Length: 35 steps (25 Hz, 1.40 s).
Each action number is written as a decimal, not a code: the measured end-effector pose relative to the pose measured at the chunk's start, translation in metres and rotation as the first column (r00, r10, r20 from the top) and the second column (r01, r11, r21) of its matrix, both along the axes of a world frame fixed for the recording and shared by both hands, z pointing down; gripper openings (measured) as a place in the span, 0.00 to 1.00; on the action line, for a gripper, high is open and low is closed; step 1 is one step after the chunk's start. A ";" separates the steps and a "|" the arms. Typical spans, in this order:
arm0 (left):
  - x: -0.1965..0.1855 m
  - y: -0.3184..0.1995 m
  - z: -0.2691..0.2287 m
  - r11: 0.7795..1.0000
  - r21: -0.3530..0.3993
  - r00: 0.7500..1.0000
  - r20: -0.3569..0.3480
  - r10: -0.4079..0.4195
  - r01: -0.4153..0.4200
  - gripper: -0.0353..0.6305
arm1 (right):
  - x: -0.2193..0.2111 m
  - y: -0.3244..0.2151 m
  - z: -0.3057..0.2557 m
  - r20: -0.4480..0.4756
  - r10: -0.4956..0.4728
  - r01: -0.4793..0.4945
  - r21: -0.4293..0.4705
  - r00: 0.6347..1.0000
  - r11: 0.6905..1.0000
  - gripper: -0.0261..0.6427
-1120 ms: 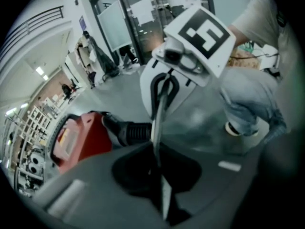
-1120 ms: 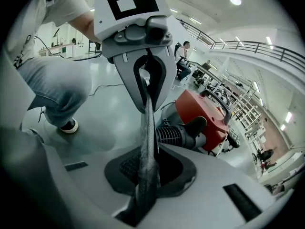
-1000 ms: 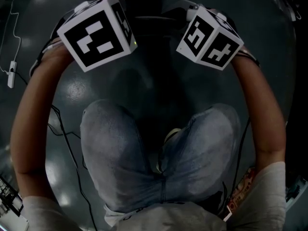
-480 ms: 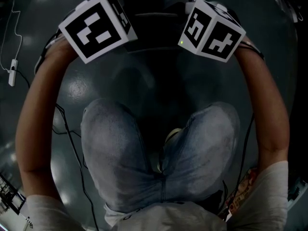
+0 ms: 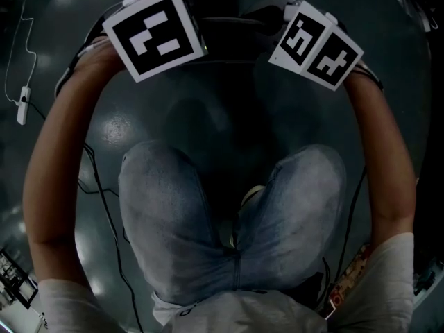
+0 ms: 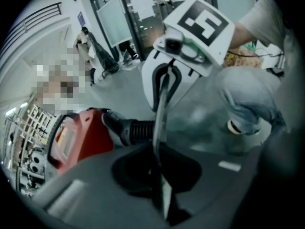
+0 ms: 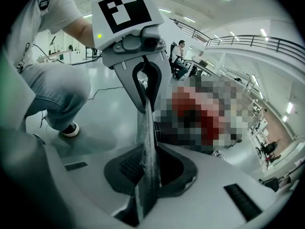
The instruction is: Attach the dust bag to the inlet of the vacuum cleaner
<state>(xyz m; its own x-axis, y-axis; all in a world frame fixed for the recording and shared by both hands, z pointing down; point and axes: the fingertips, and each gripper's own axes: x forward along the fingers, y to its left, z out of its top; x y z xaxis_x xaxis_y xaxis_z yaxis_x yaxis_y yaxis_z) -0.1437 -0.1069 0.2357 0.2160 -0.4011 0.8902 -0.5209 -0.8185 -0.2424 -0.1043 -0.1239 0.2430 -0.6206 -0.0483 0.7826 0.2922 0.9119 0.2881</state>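
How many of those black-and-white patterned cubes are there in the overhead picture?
2. The left cube sits upper left in the head view, the right cube upper right. No others show.

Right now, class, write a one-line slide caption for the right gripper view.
Right tool and facing left tool each pinch an edge of the thin grey dust bag between them.

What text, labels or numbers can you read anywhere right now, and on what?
None can be read.
Marker cubes: black-and-white square patterns, no letters.
Sheets on the glass doors: too blurred.
Panel on the red vacuum cleaner: too blurred.
Patterned packet on the floor: too small.
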 end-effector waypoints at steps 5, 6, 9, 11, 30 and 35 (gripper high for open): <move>-0.004 0.012 0.007 0.998 -0.034 0.986 -0.159 -0.060 0.055 0.09 | -0.011 0.005 -0.007 -0.053 -0.065 0.069 0.070 0.996 0.995 0.10; -0.005 0.012 0.008 0.996 -0.036 0.977 -0.196 -0.082 0.076 0.09 | -0.013 0.004 -0.008 -0.059 -0.072 0.077 0.073 0.996 0.994 0.10; -0.006 0.009 0.005 0.995 -0.036 0.968 -0.232 -0.100 0.094 0.09 | -0.013 0.002 -0.008 -0.050 -0.060 0.062 0.046 0.997 0.997 0.10; -0.003 0.004 -0.001 0.998 -0.020 0.984 -0.172 -0.055 0.052 0.09 | -0.010 -0.001 -0.006 -0.032 -0.033 0.033 0.018 0.999 0.999 0.10; -0.011 -0.007 -0.009 1.000 0.011 0.999 -0.019 0.026 -0.026 0.09 | -0.007 -0.005 0.004 -0.007 0.069 -0.069 -0.059 0.998 0.996 0.11; -0.009 -0.004 -0.009 0.999 -0.038 0.998 -0.062 0.032 -0.034 0.10 | -0.008 -0.001 0.013 0.008 0.126 -0.124 -0.134 0.992 0.983 0.11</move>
